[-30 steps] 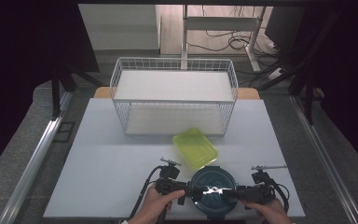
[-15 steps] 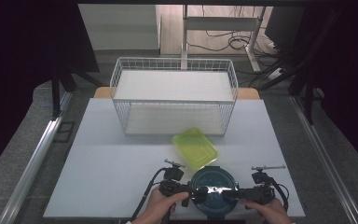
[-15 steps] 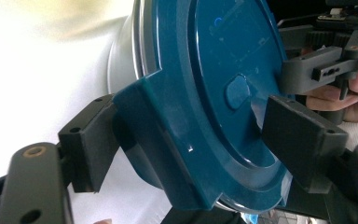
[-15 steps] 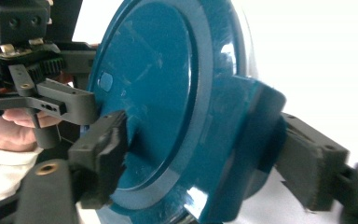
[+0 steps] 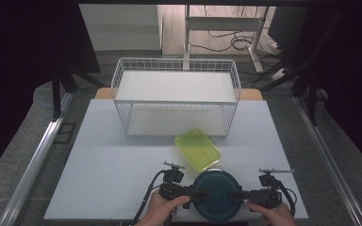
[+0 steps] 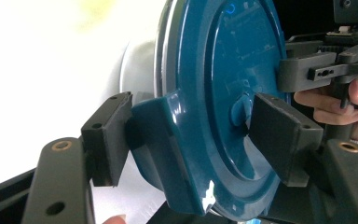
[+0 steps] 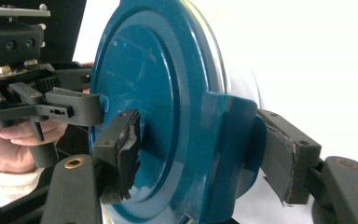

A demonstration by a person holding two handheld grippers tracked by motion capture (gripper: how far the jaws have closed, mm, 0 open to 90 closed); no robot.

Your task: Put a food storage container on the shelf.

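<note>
Inspection of the high view places a round dark-teal lid (image 5: 215, 195) at the lower centre of the frame, lying on the white table (image 5: 108, 179) close to its near edge. A clear container wall shows beneath the lid in the gripper views.

The left gripper (image 5: 194, 193) comes in from lower left of the lid, held in the person's left hand (image 5: 162, 209). In the left gripper view, its jaws have just been closing and a clip tab (image 6: 156, 135) on the lid's rim stands between them. The left-hand pad sits against the tab's outer face; the right-hand pad stands over the lid's top, at or just off its surface. Whether both pads press cannot be told.

The right gripper (image 5: 235, 194) comes in from lower right, held in the right hand (image 5: 273, 215). In the right gripper view, its jaws have likewise just been closing, with the opposite tab (image 7: 228, 140) between them. One worn pad lies on the lid's top face, the other against the tab's outer side; the grip looks made.

A yellow-green tray (image 5: 197, 149) lies just above the lid in the high view, its near corner touching or almost touching the lid's rim. A white wire basket (image 5: 176, 96) stands further up, at centre frame.
</note>
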